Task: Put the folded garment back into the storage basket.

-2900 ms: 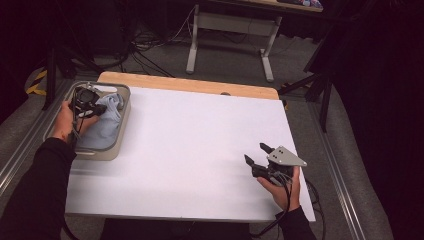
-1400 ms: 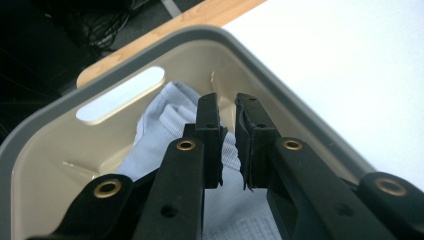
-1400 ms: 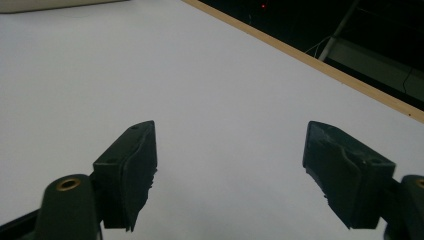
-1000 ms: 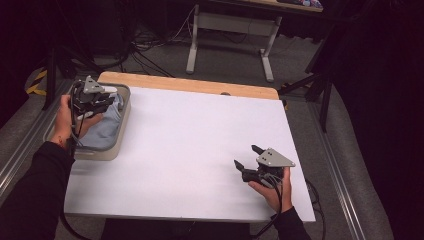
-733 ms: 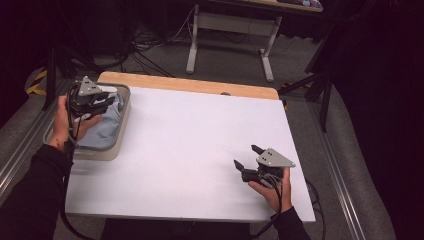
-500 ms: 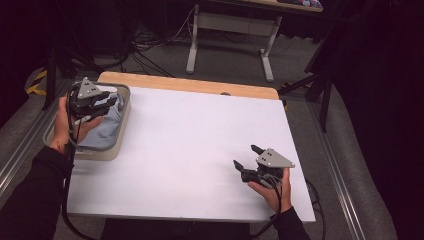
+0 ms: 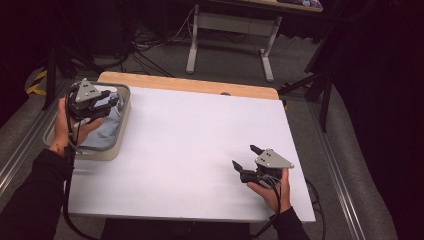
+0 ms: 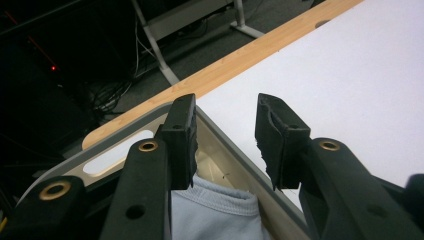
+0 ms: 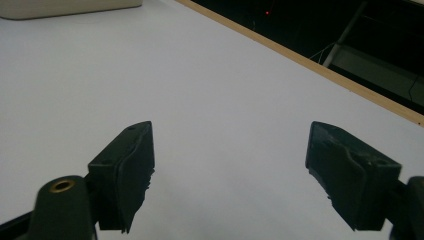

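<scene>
Pale blue cloth [image 7: 107, 122] lies bunched in the grey bin [image 7: 119, 145] at the worktop's [image 7: 200, 150] left edge in the high view. The left gripper [image 7: 102, 102] hangs over the bin's far end, where nearly three seconds ago it sat lower in the bin on the cloth. Its jaws have just been opening, so I judge the cloth has been let go rather than lifted out. The right gripper [image 7: 245, 159] rests near the front right corner, well apart from the bin.

From the left gripper view, the jaws stand partly apart with nothing between them; the cloth [image 8: 215, 212] lies below and behind their tips, inside the bin's rim [image 8: 230, 150].

From the right gripper view, the jaws stand wide over bare white worktop [image 9: 225, 90], the bin [image 9: 70, 7] far off.
</scene>
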### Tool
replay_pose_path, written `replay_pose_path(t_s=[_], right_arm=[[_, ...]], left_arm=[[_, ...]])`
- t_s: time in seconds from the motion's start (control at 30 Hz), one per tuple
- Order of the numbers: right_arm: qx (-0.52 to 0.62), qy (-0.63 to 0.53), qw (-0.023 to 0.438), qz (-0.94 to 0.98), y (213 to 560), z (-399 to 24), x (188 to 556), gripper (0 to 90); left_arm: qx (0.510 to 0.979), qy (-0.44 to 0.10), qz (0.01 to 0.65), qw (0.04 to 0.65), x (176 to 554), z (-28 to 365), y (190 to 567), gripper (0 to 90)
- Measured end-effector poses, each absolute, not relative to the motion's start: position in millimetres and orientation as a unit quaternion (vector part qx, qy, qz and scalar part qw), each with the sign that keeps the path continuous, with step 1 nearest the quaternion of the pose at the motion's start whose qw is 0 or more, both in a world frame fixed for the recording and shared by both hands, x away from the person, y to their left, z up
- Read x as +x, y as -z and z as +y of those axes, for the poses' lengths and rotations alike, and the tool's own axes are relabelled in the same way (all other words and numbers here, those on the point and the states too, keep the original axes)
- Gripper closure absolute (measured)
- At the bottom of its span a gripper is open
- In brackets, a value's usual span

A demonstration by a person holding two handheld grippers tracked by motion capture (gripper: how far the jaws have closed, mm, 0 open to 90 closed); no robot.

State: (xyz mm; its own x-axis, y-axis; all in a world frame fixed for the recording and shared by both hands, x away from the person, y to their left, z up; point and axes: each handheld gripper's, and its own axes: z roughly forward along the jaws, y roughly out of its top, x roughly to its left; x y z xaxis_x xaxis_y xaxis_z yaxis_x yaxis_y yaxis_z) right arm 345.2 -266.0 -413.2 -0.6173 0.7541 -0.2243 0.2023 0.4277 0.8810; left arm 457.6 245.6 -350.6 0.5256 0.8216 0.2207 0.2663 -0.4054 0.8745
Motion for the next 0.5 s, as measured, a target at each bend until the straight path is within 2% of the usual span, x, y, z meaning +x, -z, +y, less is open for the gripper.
replay_pose_path(t_s=[0.13, 0.5], right_arm=[[0.305, -0.442, 0.314, 0.783, 413.8, -265.3, 345.2, 18.6], [0.296, -0.440, 0.324, 0.784, 415.9, -259.7, 344.2, 14.0]], left_arm=[[0.771, -0.344, 0.344, 0.411, 455.2, 242.9, 351.7, 57.8], [0.773, -0.342, 0.337, 0.415, 455.1, 238.1, 355.8, 41.6]])
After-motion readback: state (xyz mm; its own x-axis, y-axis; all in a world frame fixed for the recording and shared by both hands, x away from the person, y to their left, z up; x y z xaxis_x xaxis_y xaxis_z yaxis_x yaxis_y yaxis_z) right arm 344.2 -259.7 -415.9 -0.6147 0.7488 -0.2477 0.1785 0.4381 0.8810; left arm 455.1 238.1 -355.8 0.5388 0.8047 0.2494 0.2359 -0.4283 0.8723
